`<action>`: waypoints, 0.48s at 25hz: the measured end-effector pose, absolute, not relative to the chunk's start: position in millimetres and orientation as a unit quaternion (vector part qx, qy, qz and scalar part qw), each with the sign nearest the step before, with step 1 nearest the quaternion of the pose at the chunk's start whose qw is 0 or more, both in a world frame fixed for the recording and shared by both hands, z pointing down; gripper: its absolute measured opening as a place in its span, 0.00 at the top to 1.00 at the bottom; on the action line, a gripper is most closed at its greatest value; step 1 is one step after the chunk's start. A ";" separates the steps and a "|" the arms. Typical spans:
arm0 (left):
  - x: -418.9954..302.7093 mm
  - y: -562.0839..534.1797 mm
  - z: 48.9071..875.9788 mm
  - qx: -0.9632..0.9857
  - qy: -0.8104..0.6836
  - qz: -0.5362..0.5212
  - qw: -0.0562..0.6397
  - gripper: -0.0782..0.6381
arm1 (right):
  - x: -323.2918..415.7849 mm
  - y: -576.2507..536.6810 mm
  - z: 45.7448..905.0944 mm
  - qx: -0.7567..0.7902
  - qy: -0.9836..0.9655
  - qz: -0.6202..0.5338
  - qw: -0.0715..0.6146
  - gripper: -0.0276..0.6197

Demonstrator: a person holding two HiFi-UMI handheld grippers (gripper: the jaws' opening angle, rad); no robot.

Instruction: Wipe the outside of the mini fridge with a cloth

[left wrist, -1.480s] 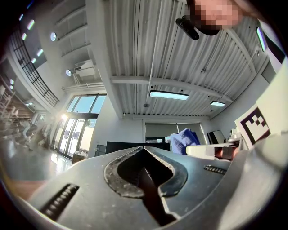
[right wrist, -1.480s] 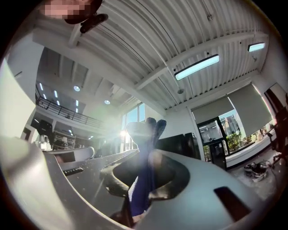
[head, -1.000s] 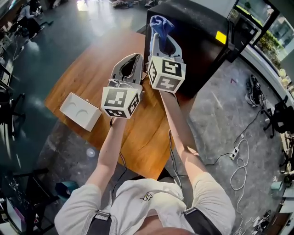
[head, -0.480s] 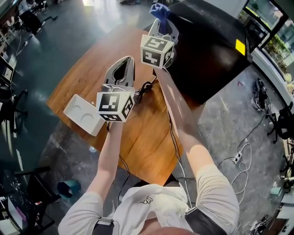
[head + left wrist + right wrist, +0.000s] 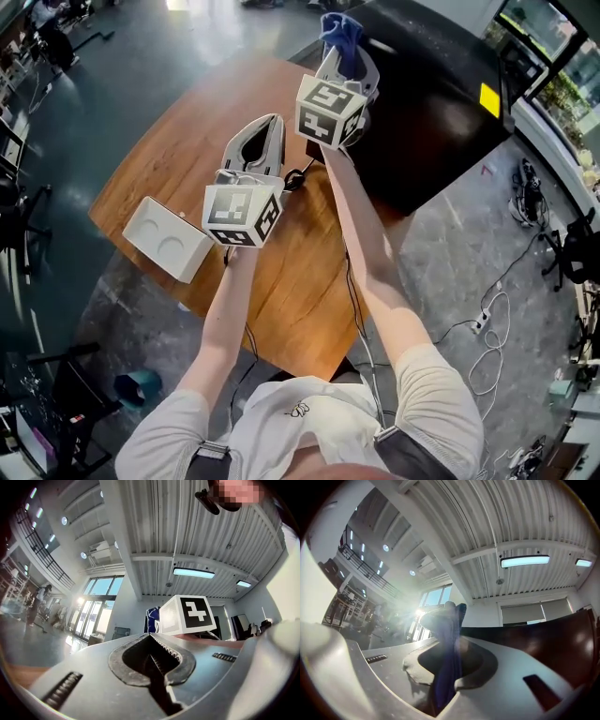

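My right gripper's (image 5: 449, 620) jaws are pinched tight on the blue cloth (image 5: 446, 667), which runs up between them and bunches out past the tips. On the head view that right gripper (image 5: 348, 64) is raised at the near left edge of the black mini fridge (image 5: 431, 112), with the cloth (image 5: 340, 30) sticking out over the fridge's top corner; I cannot tell whether the cloth touches the fridge. In the right gripper view the fridge's dark side (image 5: 562, 639) sits just to the right of the jaws. My left gripper's (image 5: 153, 641) jaws are closed together with nothing between them. That left gripper (image 5: 266, 131) hangs over the wooden desk (image 5: 178, 141), beside and below the right one. A white box (image 5: 169, 239) lies near the desk's left edge, and a black cable (image 5: 293, 178) lies on the desk between the two grippers.
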State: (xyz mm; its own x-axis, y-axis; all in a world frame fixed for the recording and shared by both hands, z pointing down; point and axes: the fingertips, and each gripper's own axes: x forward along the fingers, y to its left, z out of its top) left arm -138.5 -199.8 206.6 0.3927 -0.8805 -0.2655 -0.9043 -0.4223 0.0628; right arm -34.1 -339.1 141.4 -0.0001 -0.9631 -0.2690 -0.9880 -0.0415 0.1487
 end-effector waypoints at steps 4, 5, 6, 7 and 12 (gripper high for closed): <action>-116.9 -204.7 202.3 -0.838 0.527 0.135 0.039 0.88 | 2.7 -318.3 142.0 -0.723 0.674 0.145 0.050 0.86; -111.2 -205.2 202.2 -0.839 0.526 0.134 0.037 0.88 | 14.1 -312.1 142.3 -0.727 0.669 0.144 0.052 0.86; -105.9 -204.9 202.1 -0.840 0.524 0.135 0.035 0.88 | 25.1 -305.8 142.5 -0.732 0.663 0.144 0.052 0.86; -101.0 -204.0 201.9 -0.842 0.521 0.135 0.034 0.88 | 35.4 -299.6 142.8 -0.738 0.657 0.147 0.051 0.86; -77.6 -198.5 201.2 -0.851 0.505 0.138 0.030 0.88 | 86.0 -269.1 144.2 -0.760 0.631 0.147 0.053 0.86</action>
